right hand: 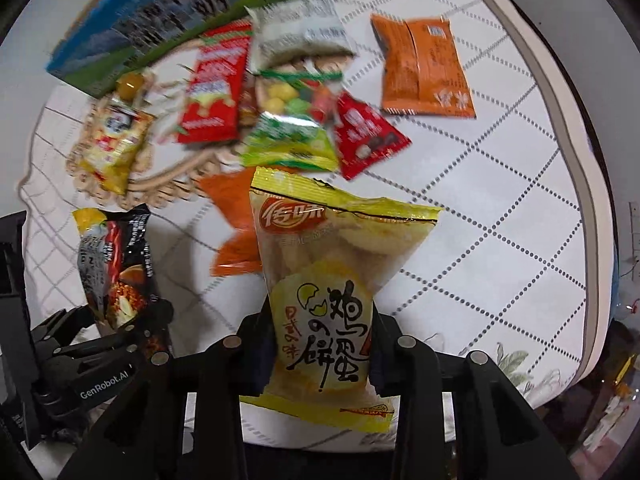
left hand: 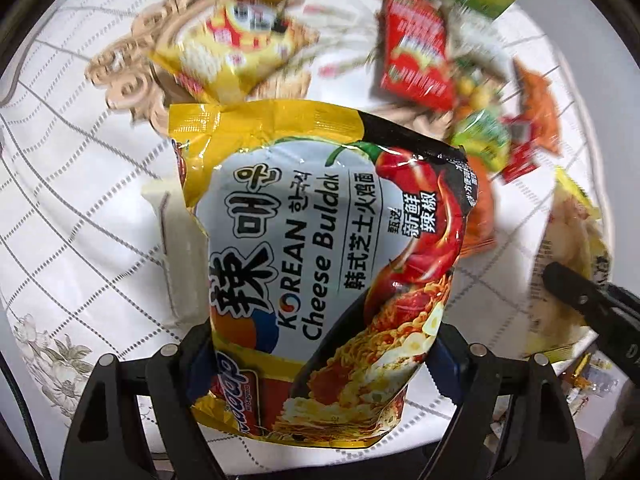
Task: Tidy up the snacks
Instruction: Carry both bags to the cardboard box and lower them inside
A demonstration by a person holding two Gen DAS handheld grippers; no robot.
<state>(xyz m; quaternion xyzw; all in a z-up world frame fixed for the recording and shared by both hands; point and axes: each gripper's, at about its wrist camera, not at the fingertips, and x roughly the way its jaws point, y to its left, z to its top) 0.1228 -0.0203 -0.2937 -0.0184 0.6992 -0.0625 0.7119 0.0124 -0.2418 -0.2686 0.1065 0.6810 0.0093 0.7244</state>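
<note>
While the desk [right hand: 500,208], covered in a white quilted cloth with a dotted diamond pattern, carries most of the snacks in a loose cluster beside a blue-and-green carton [right hand: 160,32], both grippers hang above it with a packet each, which suggests two items being lifted out for sorting. Largest of the held things is the Cheese Buldak noodle bag [left hand: 320,248], clamped low down between the jaws of the left gripper [left hand: 320,364], so that most of the bag stands out ahead of the fingers, clear of the cloth. Smaller, the yellow egg-biscuit packet [right hand: 320,300] is pinched at its lower half by the right gripper [right hand: 320,360], jaws closed narrowly on it. Below, a woven placemat [right hand: 120,192] bears a yellow packet [right hand: 112,148] and a red packet [right hand: 212,92], while an orange packet [right hand: 424,68] lies apart, unsorted.
</note>
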